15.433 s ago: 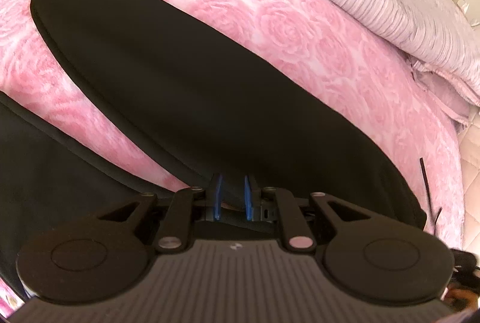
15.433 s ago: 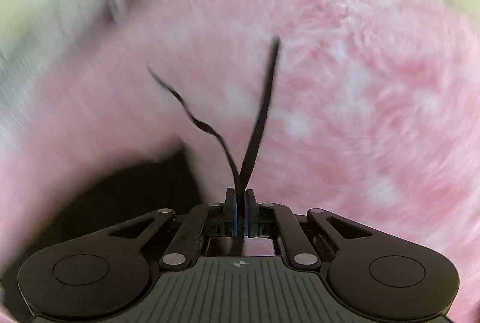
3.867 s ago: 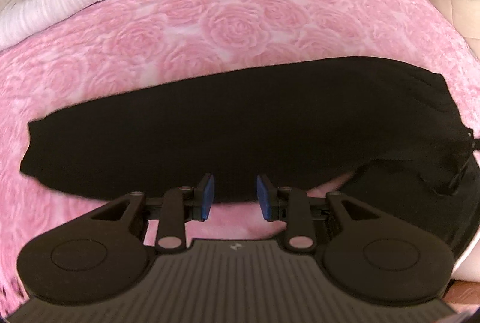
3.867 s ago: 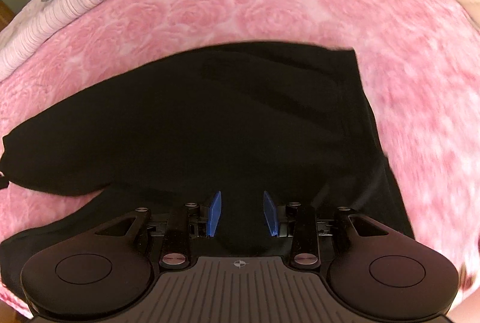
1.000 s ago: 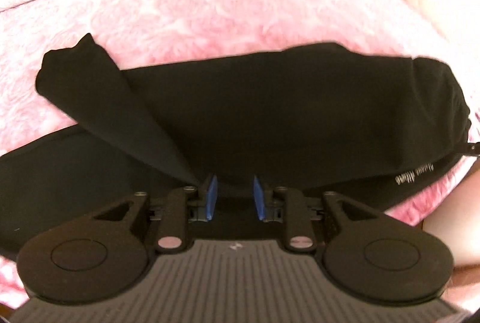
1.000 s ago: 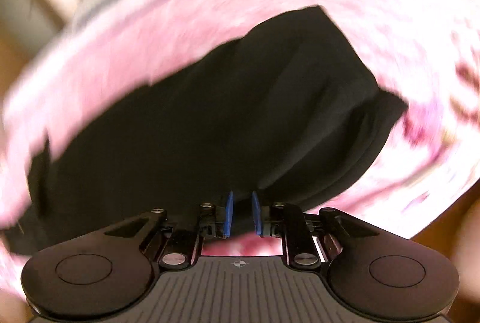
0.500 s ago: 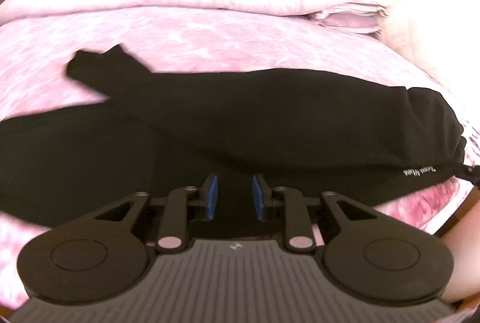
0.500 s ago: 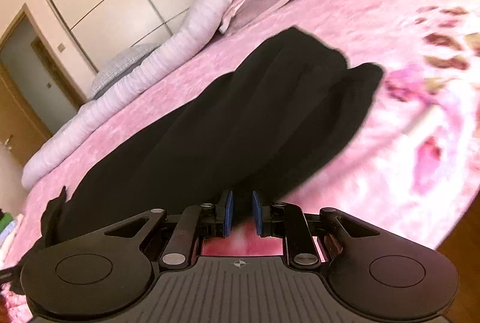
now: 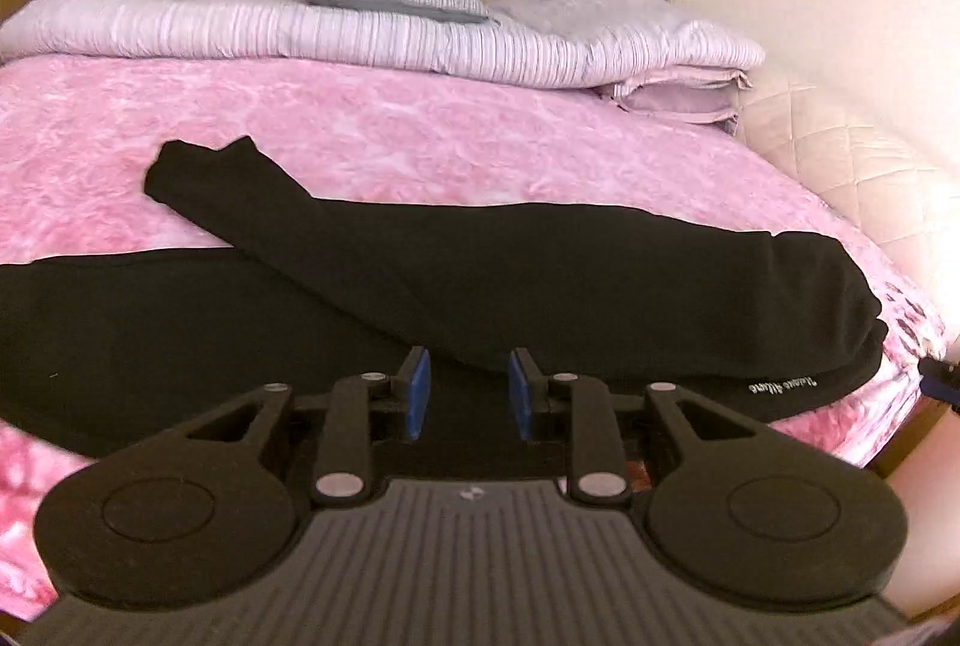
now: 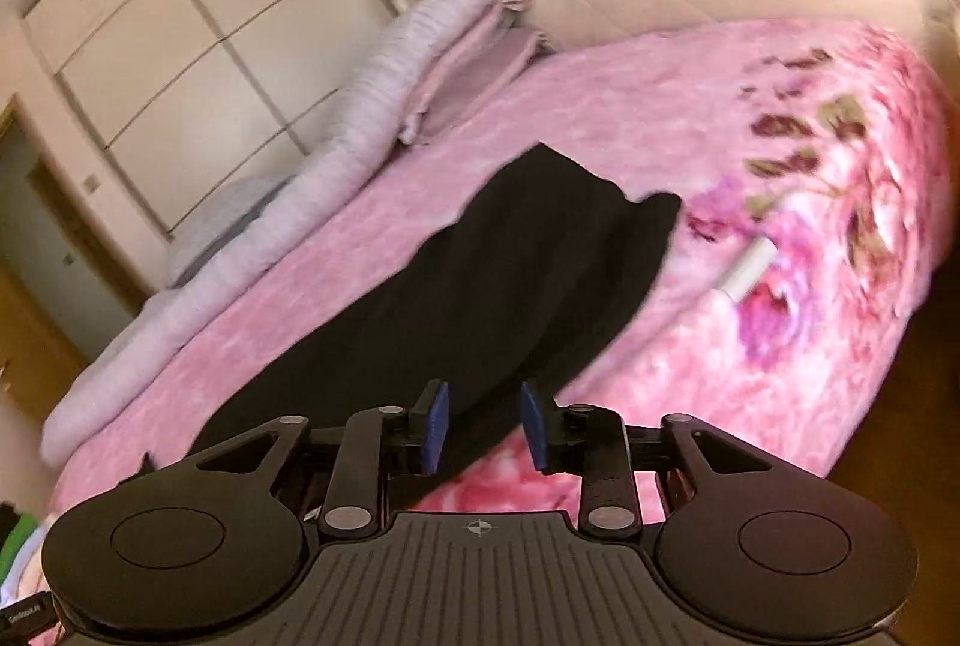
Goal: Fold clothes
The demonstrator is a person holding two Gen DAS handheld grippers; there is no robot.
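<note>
Right now my left tongs [image 9: 467, 389] and right tongs [image 10: 483, 424] both gape, gripping nothing, above the black trousers [image 9: 540, 274] lying on the pink bedspread [image 9: 420, 136].

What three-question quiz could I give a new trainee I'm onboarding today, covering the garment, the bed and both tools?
1. True or false: the left tool is clamped on the black knit garment.
2. Multiple choice: the garment lies on (A) a bare wooden floor, (B) the pink rose-patterned blanket, (C) a grey office desk.
3. Fill in: the right tool has its jaws ____.

Key: 1 false, its jaws stand apart with nothing between them; 2 B; 3 open.
</note>
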